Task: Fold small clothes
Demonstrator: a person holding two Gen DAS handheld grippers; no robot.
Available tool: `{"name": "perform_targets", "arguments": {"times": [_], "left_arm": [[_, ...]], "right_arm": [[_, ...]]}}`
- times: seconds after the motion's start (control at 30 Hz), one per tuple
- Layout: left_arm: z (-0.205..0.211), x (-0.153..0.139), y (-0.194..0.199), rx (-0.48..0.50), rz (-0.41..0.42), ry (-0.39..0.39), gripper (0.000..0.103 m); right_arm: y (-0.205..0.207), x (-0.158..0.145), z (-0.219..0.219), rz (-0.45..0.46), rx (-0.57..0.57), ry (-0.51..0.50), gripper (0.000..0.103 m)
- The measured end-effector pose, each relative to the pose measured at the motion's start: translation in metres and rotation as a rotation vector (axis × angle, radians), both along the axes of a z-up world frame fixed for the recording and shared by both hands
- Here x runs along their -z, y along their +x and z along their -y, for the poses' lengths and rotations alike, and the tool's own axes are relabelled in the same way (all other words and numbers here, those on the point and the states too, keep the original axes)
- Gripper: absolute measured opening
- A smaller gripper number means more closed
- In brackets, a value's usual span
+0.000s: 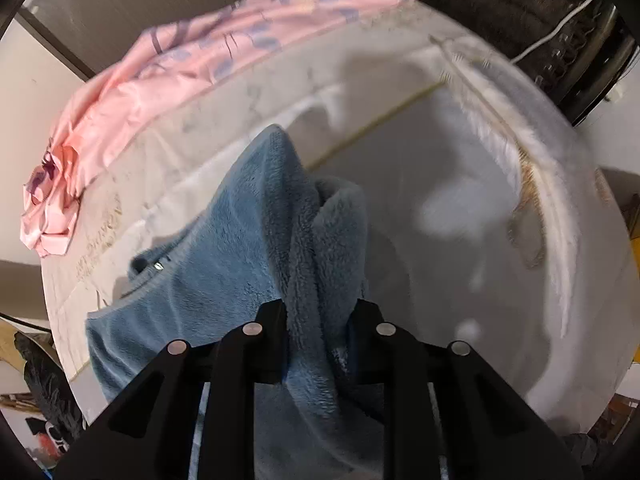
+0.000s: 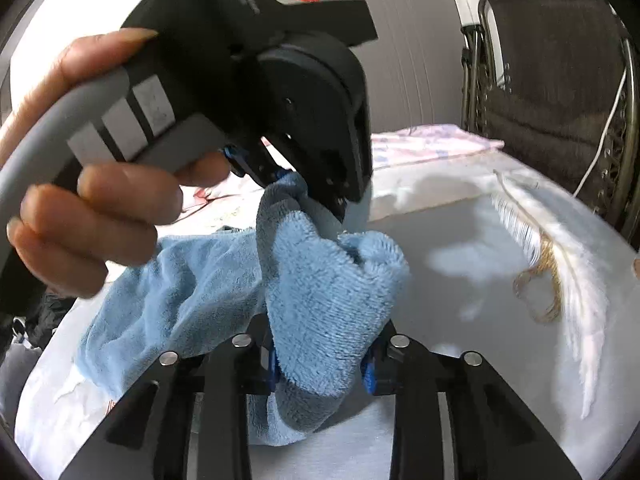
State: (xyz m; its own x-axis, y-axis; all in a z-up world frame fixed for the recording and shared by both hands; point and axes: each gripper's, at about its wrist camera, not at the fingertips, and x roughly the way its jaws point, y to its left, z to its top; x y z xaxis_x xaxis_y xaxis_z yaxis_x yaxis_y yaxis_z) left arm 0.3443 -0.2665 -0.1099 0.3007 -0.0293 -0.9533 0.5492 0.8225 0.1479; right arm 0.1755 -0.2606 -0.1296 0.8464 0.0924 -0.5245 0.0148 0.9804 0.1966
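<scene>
Fluffy blue cloth (image 1: 240,264) hangs bunched above the white sheet (image 1: 440,184), pinched by both tools. Left tool (image 1: 320,312) is clenched on one fold of the blue cloth. Right tool (image 2: 320,356) is clenched on another fold, close to the first. In the right wrist view, a hand (image 2: 92,208) and the left tool block much of the blue cloth. Behind the blue cloth lies a pink cloth (image 1: 180,64). A dark chair (image 2: 552,92) stands far behind it, with a white cord (image 2: 604,128)
</scene>
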Motion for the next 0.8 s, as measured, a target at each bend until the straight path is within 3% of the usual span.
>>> {"name": "perform_targets", "arguments": {"times": [0.2,0.43,0.6,0.8], "left_arm": [[-0.024,-0.039,-0.009,0.007,0.056,-0.082,0.019],[-0.091,-0.073,-0.014,-0.036,0.139,-0.139,0.019],[-0.153,-0.079,-0.008,-0.095,0.155,-0.172,0.019],[-0.233,-0.061,-0.006,-0.174,0.148,-0.188,0.019]], "right_arm": [[-0.004,-0.025,-0.017,0.044,-0.007,-0.043,0.028],[0.001,-0.056,-0.073,0.093,-0.080,-0.157,0.028],[0.005,-0.065,-0.133,0.113,-0.167,-0.250,0.028],[0.011,-0.047,-0.204,0.084,-0.281,-0.368,0.028]]}}
